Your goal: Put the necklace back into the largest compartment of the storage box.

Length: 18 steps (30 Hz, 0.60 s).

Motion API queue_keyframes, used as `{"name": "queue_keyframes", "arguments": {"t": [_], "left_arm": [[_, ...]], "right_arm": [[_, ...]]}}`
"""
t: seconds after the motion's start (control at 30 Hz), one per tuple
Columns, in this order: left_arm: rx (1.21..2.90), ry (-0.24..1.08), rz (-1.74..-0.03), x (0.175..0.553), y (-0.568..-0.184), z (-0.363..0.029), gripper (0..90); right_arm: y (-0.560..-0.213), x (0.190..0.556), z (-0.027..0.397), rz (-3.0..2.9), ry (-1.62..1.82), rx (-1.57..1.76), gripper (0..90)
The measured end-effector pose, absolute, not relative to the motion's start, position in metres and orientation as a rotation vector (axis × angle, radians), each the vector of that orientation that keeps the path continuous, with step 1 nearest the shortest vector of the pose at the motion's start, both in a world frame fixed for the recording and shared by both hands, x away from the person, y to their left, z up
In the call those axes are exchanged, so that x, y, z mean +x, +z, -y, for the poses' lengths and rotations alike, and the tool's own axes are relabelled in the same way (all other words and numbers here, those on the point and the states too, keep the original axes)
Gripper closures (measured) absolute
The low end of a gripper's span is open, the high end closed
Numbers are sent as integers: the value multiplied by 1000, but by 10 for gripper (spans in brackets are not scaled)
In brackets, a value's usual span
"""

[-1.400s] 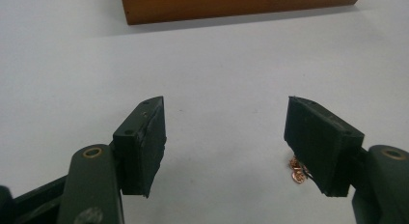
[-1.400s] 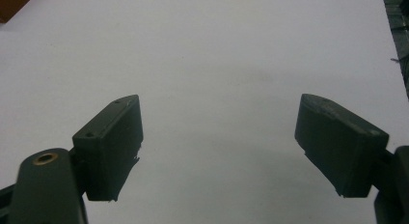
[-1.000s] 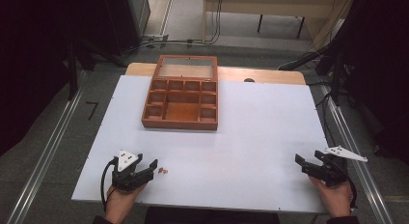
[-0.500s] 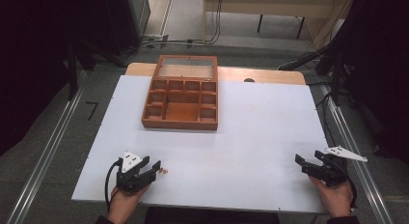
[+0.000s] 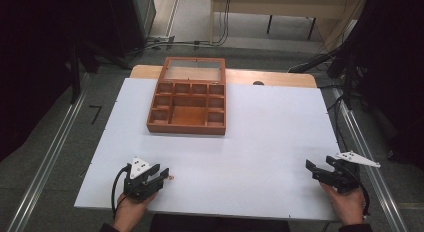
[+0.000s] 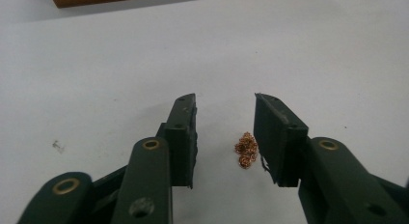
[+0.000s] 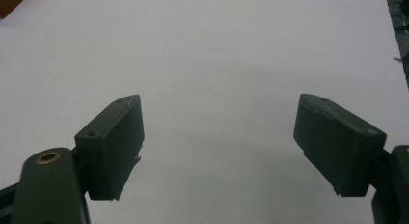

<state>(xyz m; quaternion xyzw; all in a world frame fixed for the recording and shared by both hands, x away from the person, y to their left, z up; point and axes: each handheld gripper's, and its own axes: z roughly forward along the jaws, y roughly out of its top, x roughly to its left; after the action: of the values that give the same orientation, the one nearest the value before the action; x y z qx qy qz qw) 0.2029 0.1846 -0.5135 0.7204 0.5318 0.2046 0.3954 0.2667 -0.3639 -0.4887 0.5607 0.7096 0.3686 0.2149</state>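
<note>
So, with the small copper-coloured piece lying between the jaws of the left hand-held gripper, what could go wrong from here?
1. The copper-coloured piece lies close to one jaw of the left hand-held gripper, which has just been closing without pressing on it yet. An off-centre pinch may push it aside.
2. It is tiny and flat on the white table, so the pads may close above it.
3. The wooden box is far away, so a weak grip may drop it on the way.

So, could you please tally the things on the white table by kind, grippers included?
Wooden compartment box with its glass lid open: 1
Small coppery chain cluster: 1
Hand-held grippers: 2 (left gripper, jaws just been closing around the cluster, not yet pressing it; right gripper, open)
Total: 4
</note>
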Motion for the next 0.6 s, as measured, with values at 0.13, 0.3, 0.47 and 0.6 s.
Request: {"name": "queue_keyframes", "arguments": {"t": [0.13,0.3,0.47,0.6], "left_arm": [[1828,501,-1349,204,-514,-183,638],[1855,496,-1333,204,-515,-178,662],[1868,487,-1340,205,-516,-177,689],[1891,481,-1330,205,-516,-175,694]], "right_arm": [[-489,267,364,-1968,1020,1557,163],[-489,267,364,-1969,1019,1554,163],[-489,267,364,-1969,1020,1556,163],[-489,267,364,-1969,1019,1555,163]]}}
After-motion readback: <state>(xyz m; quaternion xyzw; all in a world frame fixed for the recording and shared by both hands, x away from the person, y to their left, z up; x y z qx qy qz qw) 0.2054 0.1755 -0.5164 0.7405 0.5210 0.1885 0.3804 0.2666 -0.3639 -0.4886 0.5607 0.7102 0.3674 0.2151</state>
